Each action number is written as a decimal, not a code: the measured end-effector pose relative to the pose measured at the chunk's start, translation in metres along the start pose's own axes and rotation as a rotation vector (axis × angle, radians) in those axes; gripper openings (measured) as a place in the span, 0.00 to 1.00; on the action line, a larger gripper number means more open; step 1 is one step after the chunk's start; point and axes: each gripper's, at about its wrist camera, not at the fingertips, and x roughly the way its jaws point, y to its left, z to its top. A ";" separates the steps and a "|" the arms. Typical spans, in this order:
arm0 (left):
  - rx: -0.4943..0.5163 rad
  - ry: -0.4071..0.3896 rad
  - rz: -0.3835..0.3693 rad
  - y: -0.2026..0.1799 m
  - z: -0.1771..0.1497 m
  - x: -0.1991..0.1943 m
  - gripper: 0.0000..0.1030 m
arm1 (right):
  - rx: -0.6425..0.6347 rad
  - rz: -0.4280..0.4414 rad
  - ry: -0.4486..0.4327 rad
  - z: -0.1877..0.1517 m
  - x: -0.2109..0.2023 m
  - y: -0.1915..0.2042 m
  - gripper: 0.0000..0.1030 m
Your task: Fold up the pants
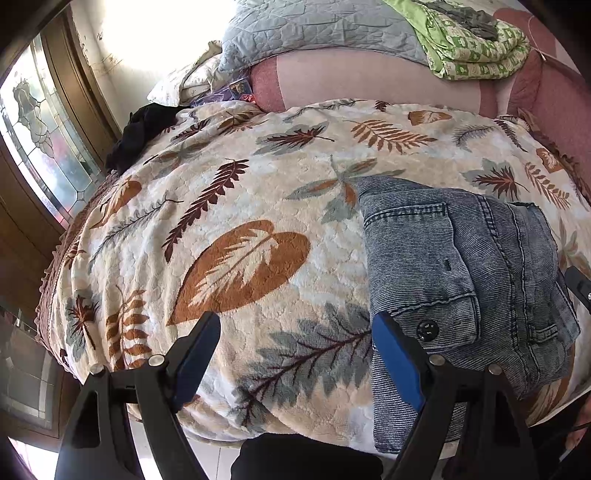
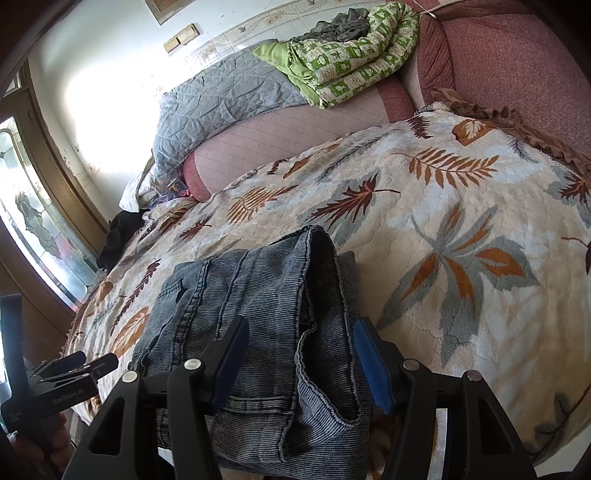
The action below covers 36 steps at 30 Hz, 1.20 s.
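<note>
The blue-grey denim pants (image 1: 461,280) lie folded in a compact bundle on the leaf-patterned blanket (image 1: 240,206), near the bed's front edge. They also show in the right wrist view (image 2: 266,317), hem ends toward me. My left gripper (image 1: 295,339) is open and empty, just left of the bundle, its right finger beside the button flap. My right gripper (image 2: 301,354) is open, jaws spread above the bundle's near end, holding nothing. The left gripper shows at the lower left of the right wrist view (image 2: 85,365).
The blanket (image 2: 461,206) covers a pink bed. A grey quilt (image 1: 314,33) and a green patterned comforter (image 2: 351,55) lie at the far end. A dark garment (image 1: 140,136) sits at the bed's left edge by a glass door (image 1: 40,140).
</note>
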 end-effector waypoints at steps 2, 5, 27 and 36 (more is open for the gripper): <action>0.000 -0.004 -0.001 0.000 0.001 -0.001 0.82 | -0.063 -0.051 -0.017 -0.001 -0.001 0.009 0.61; 0.013 -0.049 0.000 0.000 0.006 -0.009 0.82 | -0.150 -0.054 -0.021 -0.003 -0.004 0.027 0.61; 0.155 0.102 -0.107 -0.032 0.054 0.042 0.82 | -0.204 -0.033 0.265 0.044 0.066 0.059 0.52; 0.103 0.186 -0.245 0.008 0.033 0.041 0.82 | -0.152 -0.026 0.366 0.050 0.032 -0.007 0.69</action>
